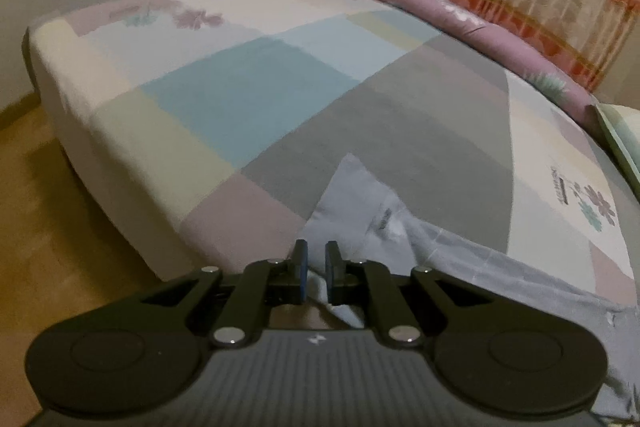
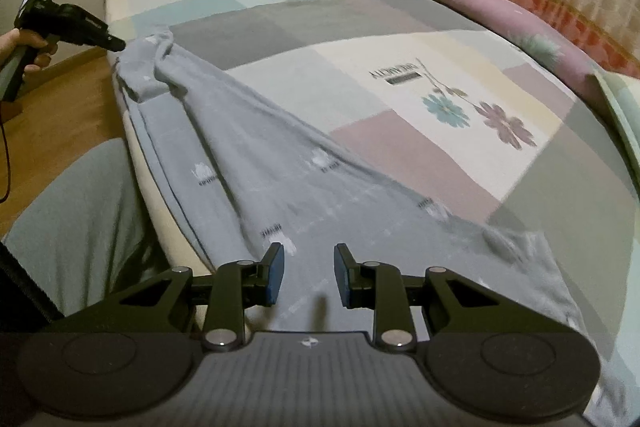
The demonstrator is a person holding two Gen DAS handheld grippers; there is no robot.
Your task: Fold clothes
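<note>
Garment (image 2: 256, 163) is a light blue-grey printed cloth, thin and limp. It drapes and wrinkles everywhere, so I expect no stiffness, low weight, and it will sag from any pinch point. Not fragile, and the weave looks grippy enough for the pads.

It lies on the patchwork bed (image 2: 400, 39), stretched along the near edge. Long axis runs from upper left of the right wrist frame, diagonally down to lower right. The far end is bunched and twisted, the near end spread flatter.

Left gripper (image 1: 315, 271): fingers nearly closed, narrow gap, with a fold of cloth between them. I read it as pinching the bunched far end. In the right wrist view its tip (image 2: 116, 45) sits at that end.

Right gripper (image 2: 309, 275): fingers well apart, nothing held, hovering over the near end. I can't tell if it touches the fabric.

Best grab points, in my judgement: the hem edge or a corner at each end, not mid-panel.
</note>
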